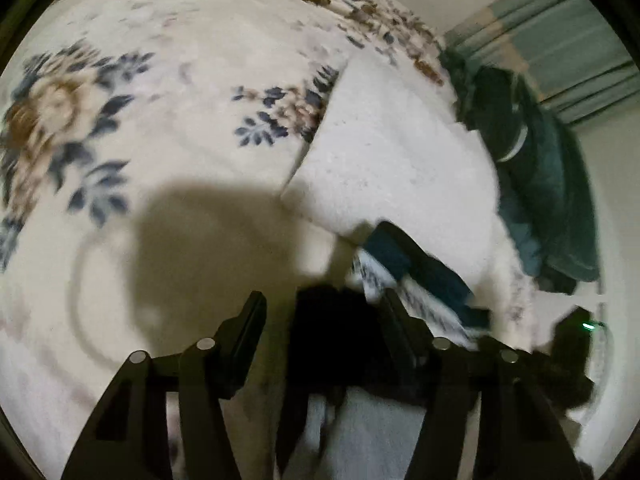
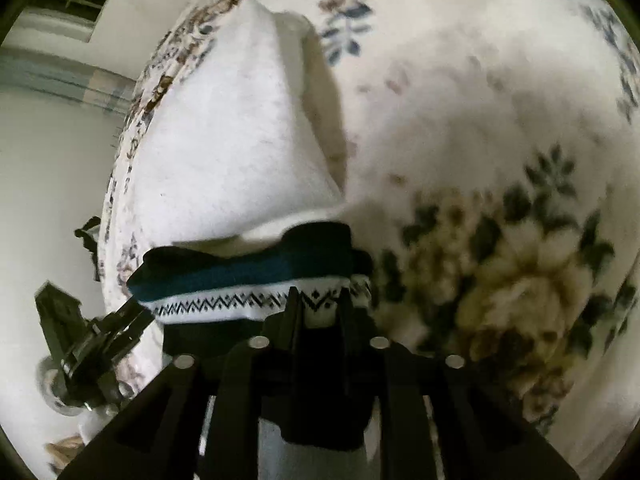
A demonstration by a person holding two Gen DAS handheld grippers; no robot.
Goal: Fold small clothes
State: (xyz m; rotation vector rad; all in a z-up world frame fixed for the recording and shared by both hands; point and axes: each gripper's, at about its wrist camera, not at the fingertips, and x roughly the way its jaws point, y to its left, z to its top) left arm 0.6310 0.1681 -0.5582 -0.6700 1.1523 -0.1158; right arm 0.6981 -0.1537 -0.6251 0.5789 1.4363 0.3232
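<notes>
The small garment [image 2: 248,276], dark teal and black with a white zigzag-patterned band, hung bunched just above the floral blanket [image 2: 500,128], beside a white folded cloth [image 2: 224,140]. The right gripper [image 2: 318,300] had its fingers clenched on the patterned band. The left gripper [image 1: 320,312] stood with fingers spread wide, yet the right wrist view showed it at the garment's left end; whether it grasped cloth could not be told. Blur obscured the garment's type. A dark green heap [image 1: 540,184] lay at the blanket's edge, partly cut off.
</notes>
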